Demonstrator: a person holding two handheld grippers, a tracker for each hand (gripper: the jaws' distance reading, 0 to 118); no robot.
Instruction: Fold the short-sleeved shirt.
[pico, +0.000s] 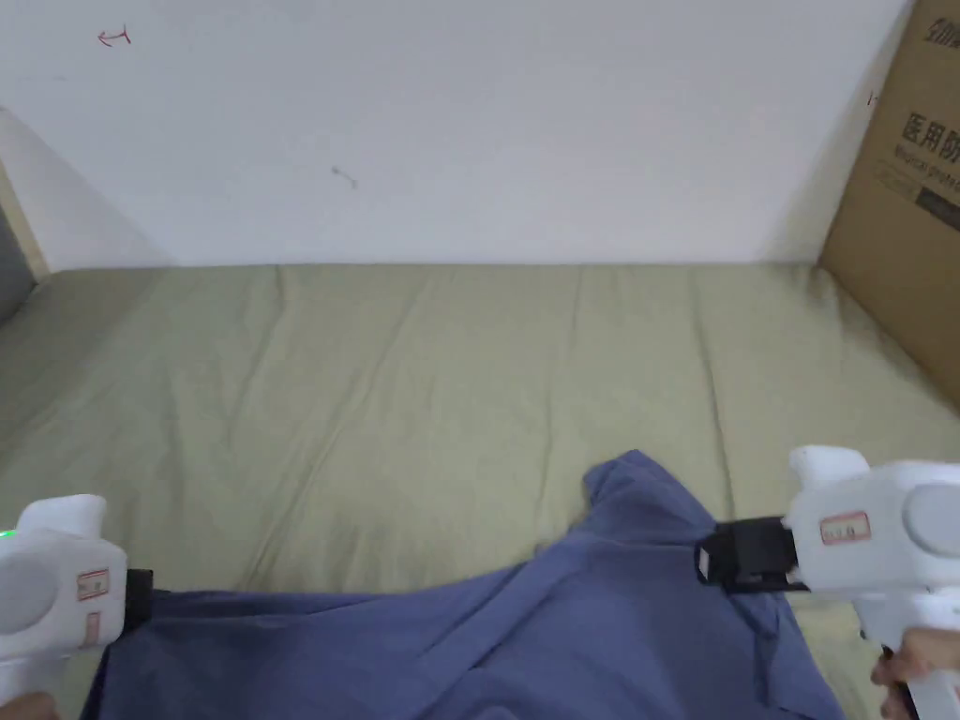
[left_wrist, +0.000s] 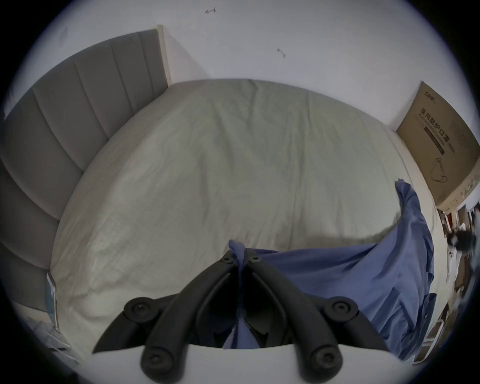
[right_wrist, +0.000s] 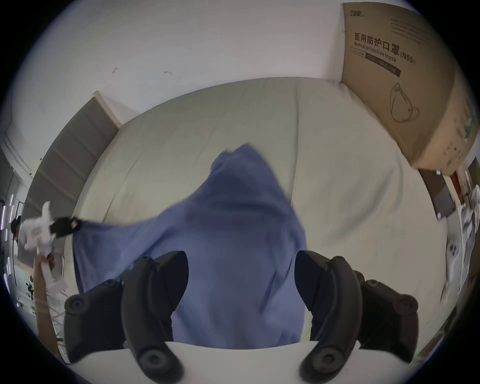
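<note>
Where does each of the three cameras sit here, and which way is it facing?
Head view: on the person's head, looking down across the bed to the wall; both tools and a hand show.
Left gripper view: rides the left tool, facing the bed; its jaws pinch the blue shirt.
Right gripper view: rides the right tool, jaws apart over the shirt; the other tool shows far left.
All share the cardboard box.

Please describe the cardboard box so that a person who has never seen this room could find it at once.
Start from the wide bed with the pale green sheet, set against a white wall. Follow the sheet to its far right corner: there the box stands against the wall. It is the one brown thing, tall and stiff, with dark printing on its side, unlike the soft blue shirt nearby.
</note>
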